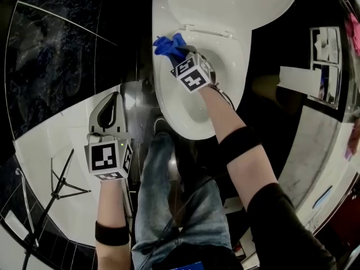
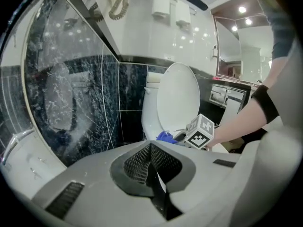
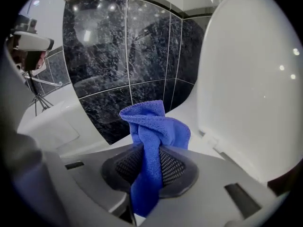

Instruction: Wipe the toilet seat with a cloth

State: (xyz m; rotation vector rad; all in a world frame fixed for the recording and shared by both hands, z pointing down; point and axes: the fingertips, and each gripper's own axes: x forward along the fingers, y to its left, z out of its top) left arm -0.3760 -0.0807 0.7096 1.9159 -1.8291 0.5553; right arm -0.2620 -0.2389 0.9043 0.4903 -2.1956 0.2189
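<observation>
right gripper (image 3: pixel 150 174) clamping blue cloth (image 3: pixel 154 136), toilet seat (image 1: pixel 233 61)

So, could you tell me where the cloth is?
Head view, upper middle: the blue cloth is clamped in the right gripper at the rear of the toilet seat.

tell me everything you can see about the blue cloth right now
The blue cloth looks like looped microfibre. It is bunched and twisted, pinched between the fingers of the right gripper: a wad sticks out past the tips and a tail hangs back between them. It is at the hinge end of the toilet seat, below the raised lid; contact with the seat is unclear.
</observation>
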